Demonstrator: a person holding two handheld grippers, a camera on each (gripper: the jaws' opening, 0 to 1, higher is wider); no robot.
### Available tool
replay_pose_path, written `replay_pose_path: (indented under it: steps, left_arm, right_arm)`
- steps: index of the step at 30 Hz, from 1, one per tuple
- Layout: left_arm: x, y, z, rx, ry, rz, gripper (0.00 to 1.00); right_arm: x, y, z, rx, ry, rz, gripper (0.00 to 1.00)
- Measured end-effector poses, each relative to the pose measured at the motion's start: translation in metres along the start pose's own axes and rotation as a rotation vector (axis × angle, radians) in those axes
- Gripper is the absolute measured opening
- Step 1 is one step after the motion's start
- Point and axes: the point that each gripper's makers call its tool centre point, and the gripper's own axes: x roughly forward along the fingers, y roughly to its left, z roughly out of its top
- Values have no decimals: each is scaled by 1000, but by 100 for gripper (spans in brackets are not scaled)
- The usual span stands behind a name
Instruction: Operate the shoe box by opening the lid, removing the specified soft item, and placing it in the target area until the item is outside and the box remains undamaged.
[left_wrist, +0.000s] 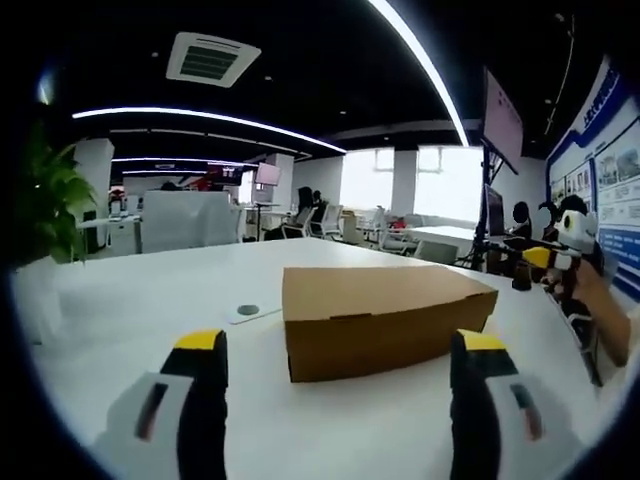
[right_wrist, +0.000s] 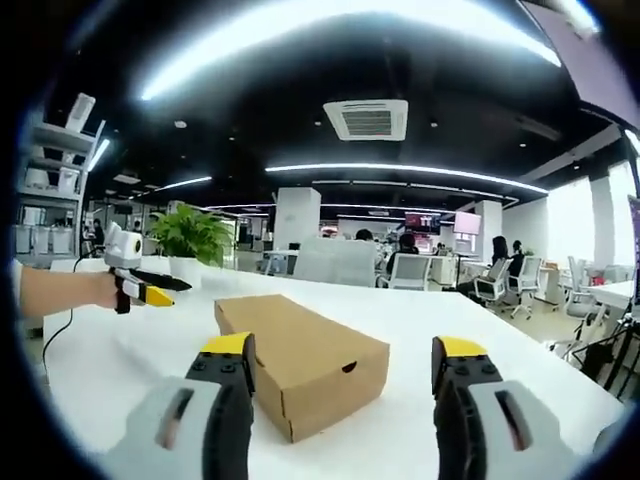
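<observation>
A brown cardboard shoe box (left_wrist: 375, 320) lies on the white table (left_wrist: 130, 300) with its lid closed. My left gripper (left_wrist: 340, 400) stands open just in front of it, nothing between its yellow-tipped fingers. In the right gripper view the same box (right_wrist: 300, 355) lies a little ahead, and my right gripper (right_wrist: 345, 385) is open and empty over its near corner. The left gripper (right_wrist: 140, 285) comes in from the left of that view, held by a hand above the table. The right gripper (left_wrist: 570, 270) shows at the right edge of the left gripper view. The box's contents are hidden.
A small round disc on a white card (left_wrist: 248, 311) lies left of the box. A potted plant (right_wrist: 190, 240) stands at the table's far side, its leaves (left_wrist: 50, 200) close by. Office desks, chairs and seated people lie beyond the table.
</observation>
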Motion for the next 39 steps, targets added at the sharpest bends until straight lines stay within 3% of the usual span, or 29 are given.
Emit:
replay_pose_path:
  steps: [3, 7, 10, 13, 14, 16, 21, 26, 29, 32, 33, 39]
  left_arm:
    - [3, -1, 2, 22, -2, -14, 96]
    - [11, -2, 10, -24, -39, -43, 99]
    - [18, 0, 10, -8, -30, -36, 99]
    - [22, 3, 10, -46, -11, -40, 99]
    - [22, 4, 11, -37, -19, -34, 99]
    - [23, 7, 11, -14, -23, -21, 99]
    - [25, 12, 1, -24, -15, -15, 99]
    - [27, 15, 1, 30, -5, -19, 99]
    - [24, 8, -4, 18, -13, -73, 99]
    - [29, 8, -15, 31, 34, -82, 99]
    - [33, 10, -14, 50, 35, -66, 99]
    - [39, 17, -4, 34, -14, -68, 99]
  right_arm:
    - [7, 10, -5, 33, 14, 53, 90]
    - [12, 17, -8, 20, 26, 66, 94]
    - [16, 18, -9, 14, 37, 74, 97]
    - [21, 16, -16, 54, 71, 61, 100]
    - [21, 17, -21, 37, 129, 68, 100]
    - [26, 9, -6, -21, 52, 29, 100]
    - [33, 12, -18, 93, 75, 34, 100]
    - [38, 17, -31, 16, 113, 31, 100]
    - [34, 18, -28, 8, 88, 46, 100]
    - [37, 20, -31, 5, 89, 66, 100]
    - [42, 25, -23, 1, 31, 97, 100]
    - [43, 19, -21, -22, 62, 72, 100]
